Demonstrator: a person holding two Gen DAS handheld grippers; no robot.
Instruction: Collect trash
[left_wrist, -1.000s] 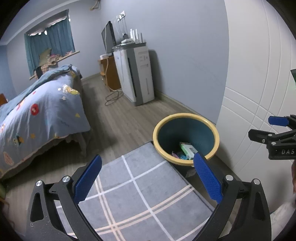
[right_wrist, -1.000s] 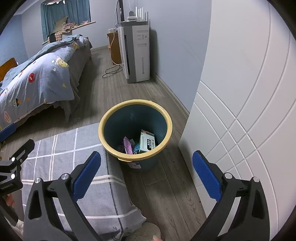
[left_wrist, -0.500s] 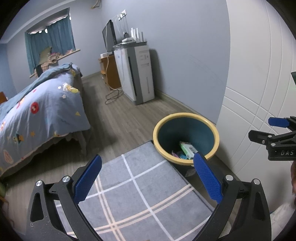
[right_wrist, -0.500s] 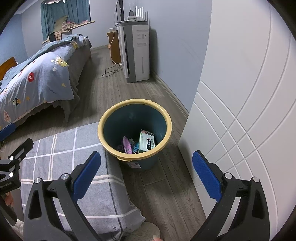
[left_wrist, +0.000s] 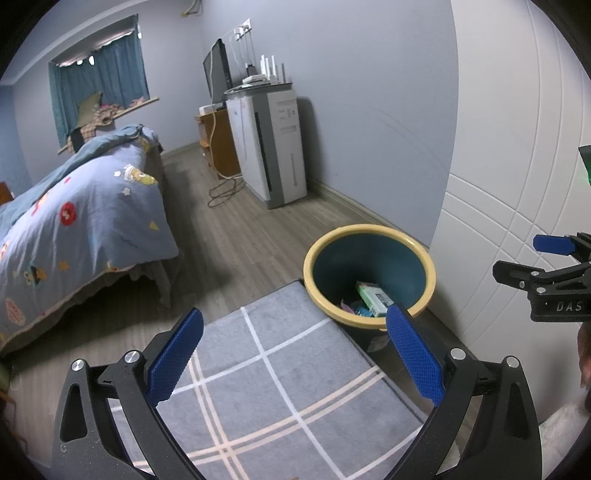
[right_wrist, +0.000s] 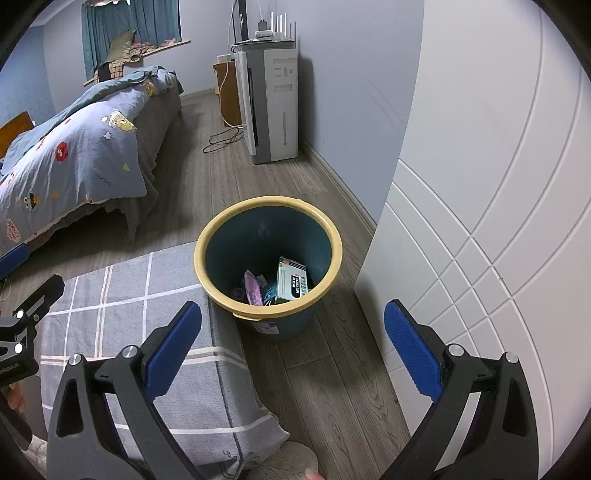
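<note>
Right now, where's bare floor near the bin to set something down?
Bare wood floor lies between the checked cushion and the white door, and more between the trash bin and the bed. Inside the bin is crowded: green box, wrappers.

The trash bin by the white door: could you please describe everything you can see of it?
The trash bin is a round, dark teal bucket with a thick yellow rim, plastic by its look. It stands upright on the wood floor, between the grey checked mat and the white door. Inside lie a green and white box, a pink wrapper and other scraps. Neither gripper touches it.
</note>
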